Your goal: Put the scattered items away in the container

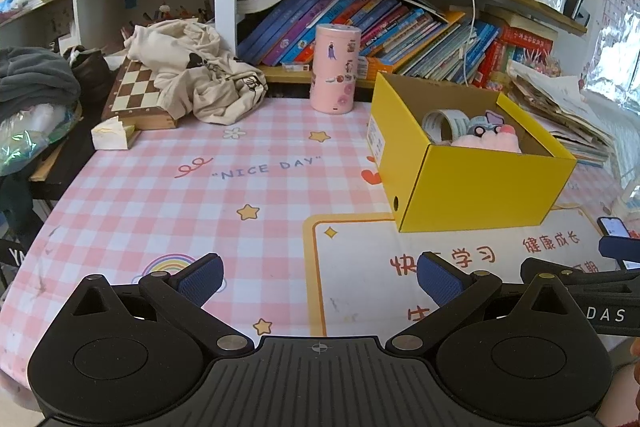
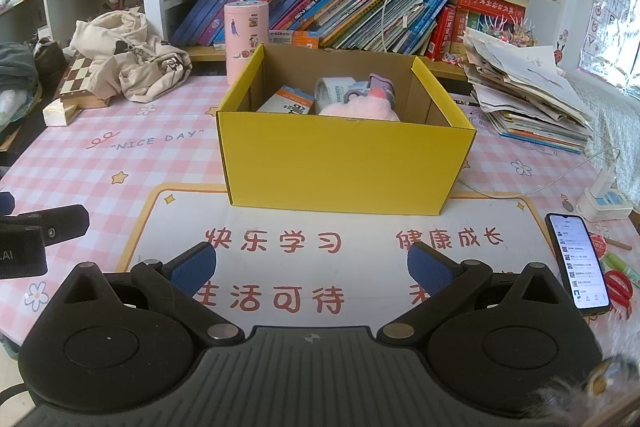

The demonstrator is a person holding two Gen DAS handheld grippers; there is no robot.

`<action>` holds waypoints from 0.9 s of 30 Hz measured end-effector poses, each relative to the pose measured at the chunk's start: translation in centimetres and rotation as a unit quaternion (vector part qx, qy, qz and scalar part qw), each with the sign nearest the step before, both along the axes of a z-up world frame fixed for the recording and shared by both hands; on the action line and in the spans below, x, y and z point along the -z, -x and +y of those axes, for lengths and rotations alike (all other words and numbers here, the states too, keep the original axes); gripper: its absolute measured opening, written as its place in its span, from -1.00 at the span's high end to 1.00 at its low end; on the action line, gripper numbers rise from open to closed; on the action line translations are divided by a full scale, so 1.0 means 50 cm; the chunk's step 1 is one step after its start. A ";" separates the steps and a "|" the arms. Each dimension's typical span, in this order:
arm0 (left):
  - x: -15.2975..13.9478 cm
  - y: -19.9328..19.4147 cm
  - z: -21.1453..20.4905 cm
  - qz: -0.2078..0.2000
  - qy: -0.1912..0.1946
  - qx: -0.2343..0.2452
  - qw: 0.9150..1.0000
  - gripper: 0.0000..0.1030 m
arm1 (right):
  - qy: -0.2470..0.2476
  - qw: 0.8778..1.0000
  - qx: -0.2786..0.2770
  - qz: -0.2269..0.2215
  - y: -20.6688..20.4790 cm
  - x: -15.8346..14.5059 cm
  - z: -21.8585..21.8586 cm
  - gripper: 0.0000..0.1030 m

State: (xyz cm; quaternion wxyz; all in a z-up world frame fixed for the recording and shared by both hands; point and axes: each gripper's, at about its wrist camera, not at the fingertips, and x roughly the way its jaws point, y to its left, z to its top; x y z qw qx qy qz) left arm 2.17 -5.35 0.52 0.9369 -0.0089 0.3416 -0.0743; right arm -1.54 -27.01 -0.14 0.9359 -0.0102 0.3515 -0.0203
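the yellow box (image 2: 346, 163) stands open on the pink checked table mat (image 2: 168, 163), its near edge resting on the white panel with red characters. inside it lie a pink plush toy (image 2: 358, 109), a roll of tape (image 2: 334, 87), an orange-and-white packet (image 2: 288, 103) and a small purple-and-grey toy (image 2: 380, 87) — all below the rim.

the left gripper (image 1: 320, 281) hovers over the mat, to the left of the box (image 1: 472, 183), its blue-padded fingers (image 1: 202, 279) spread wide with nothing between them. the right gripper (image 2: 312, 269) faces the box front, fingers (image 2: 194, 269) likewise wide apart and empty.

a pink canister (image 2: 245, 41) stands just behind the box's left corner. a phone (image 2: 578, 261) with a lit screen lies at the right near the right gripper. a crumpled beige cloth (image 1: 196, 71) lies partly over a chessboard (image 1: 134, 93) at the far left — well apart from the box. a stack of papers (image 2: 528, 99) sits to the right of the box.
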 end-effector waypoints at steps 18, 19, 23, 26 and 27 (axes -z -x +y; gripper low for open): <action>0.002 -0.007 -0.001 0.004 0.000 0.003 1.000 -1.00 | 0.001 1.000 0.001 0.005 -0.009 0.003 0.000 -1.00; 0.002 -0.007 -0.001 0.004 0.000 0.003 1.000 -1.00 | 0.001 1.000 0.001 0.006 -0.009 0.003 0.000 -1.00; 0.002 -0.008 -0.003 0.005 0.000 0.002 1.000 -1.00 | 0.001 1.000 0.001 0.006 -0.010 0.004 0.002 -1.00; 0.002 -0.008 -0.003 0.005 0.000 0.002 1.000 -1.00 | 0.002 1.000 0.003 0.007 -0.009 0.005 0.006 -1.00; 0.003 -0.008 -0.003 0.004 0.000 0.002 1.000 -1.00 | 0.002 1.000 0.003 0.007 -0.009 0.005 0.006 -1.00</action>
